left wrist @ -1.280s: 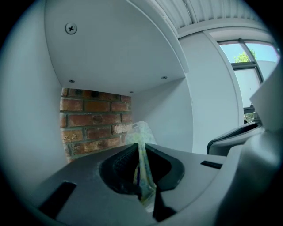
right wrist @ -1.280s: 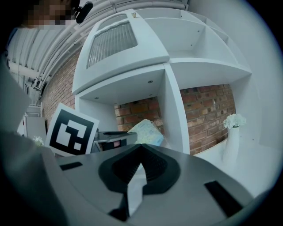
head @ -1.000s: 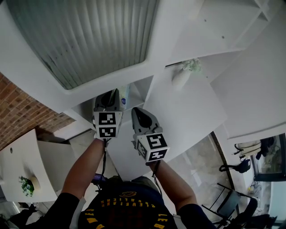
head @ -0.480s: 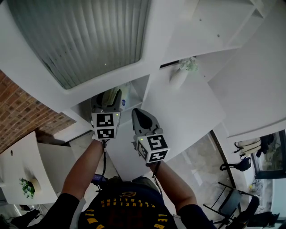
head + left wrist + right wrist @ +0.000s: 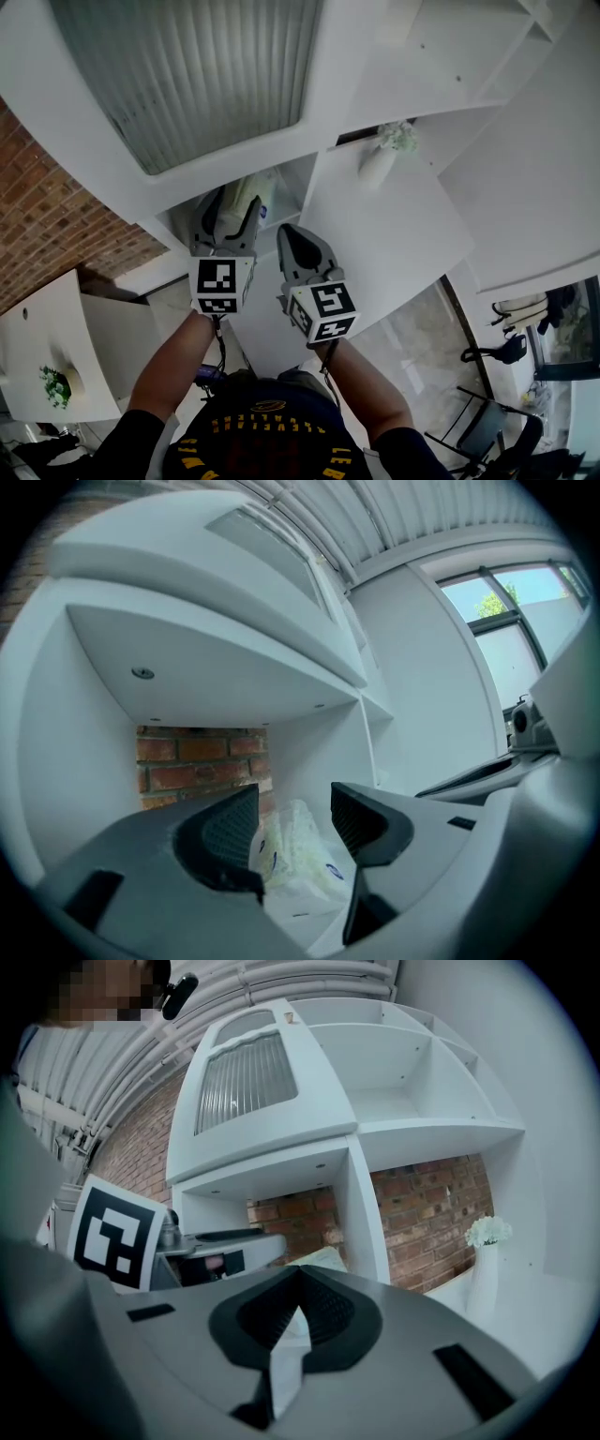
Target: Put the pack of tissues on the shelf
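Note:
The pack of tissues [image 5: 263,191] lies in a low compartment of the white shelf [image 5: 302,176], against its brick back. In the left gripper view the pack [image 5: 305,860] rests on the compartment floor between the two pads, which stand apart from it on both sides. My left gripper [image 5: 232,202] is open at the mouth of that compartment and holds nothing. My right gripper [image 5: 290,234] hovers just to the right, in front of the shelf's upright panel; in its own view the right gripper [image 5: 298,1283] is shut with nothing in it.
A white vase with flowers [image 5: 381,159] stands in the compartment to the right, also the vase [image 5: 486,1269] at that view's right edge. A ribbed glass cabinet door [image 5: 187,75] is above. A brick wall [image 5: 47,216], a white table with a small plant [image 5: 56,386] and a chair [image 5: 478,422] lie around.
The left jaws have spread wide and let go of the tissue pack, which stays in the compartment. The left gripper has drawn back a little toward me. The right gripper has hardly moved.

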Demonstrator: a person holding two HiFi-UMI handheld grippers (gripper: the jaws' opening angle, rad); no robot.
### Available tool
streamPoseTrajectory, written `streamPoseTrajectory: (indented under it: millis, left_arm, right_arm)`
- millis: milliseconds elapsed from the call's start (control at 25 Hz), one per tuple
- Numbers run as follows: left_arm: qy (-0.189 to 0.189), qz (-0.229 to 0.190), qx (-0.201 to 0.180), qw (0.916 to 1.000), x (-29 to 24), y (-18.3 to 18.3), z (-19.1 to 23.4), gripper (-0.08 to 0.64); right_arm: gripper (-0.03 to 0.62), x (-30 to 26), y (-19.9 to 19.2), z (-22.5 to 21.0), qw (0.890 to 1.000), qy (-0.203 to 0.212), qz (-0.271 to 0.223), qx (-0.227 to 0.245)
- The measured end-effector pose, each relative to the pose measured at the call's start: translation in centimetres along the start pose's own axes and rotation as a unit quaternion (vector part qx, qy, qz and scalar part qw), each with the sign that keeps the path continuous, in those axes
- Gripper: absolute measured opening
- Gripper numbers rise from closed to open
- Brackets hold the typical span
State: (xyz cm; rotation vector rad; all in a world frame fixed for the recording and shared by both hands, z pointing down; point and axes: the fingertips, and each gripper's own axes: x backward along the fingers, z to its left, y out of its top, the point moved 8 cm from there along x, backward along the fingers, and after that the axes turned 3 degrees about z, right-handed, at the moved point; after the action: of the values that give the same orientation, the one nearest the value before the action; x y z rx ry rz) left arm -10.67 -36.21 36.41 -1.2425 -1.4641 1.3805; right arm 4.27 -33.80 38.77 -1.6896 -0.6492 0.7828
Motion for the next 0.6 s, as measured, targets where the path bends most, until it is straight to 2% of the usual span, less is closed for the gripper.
streamPoseTrajectory:
  millis: [280,600]
  left_arm:
    - [-0.033,-0.057,0.010,0.9978,5.0,1.9,-1.0,0.224]
    - [-0.046,-0.059,0.056,0.9957,9.5,3.3,-1.5,0.224]
  right_arm:
    - [0.006,1.3,1.3,1.1,1.000,0.015,-0.020,0.006]
    - [0.006,3.2,2.0,1.9,0.999,0.025,-0.032,0.016]
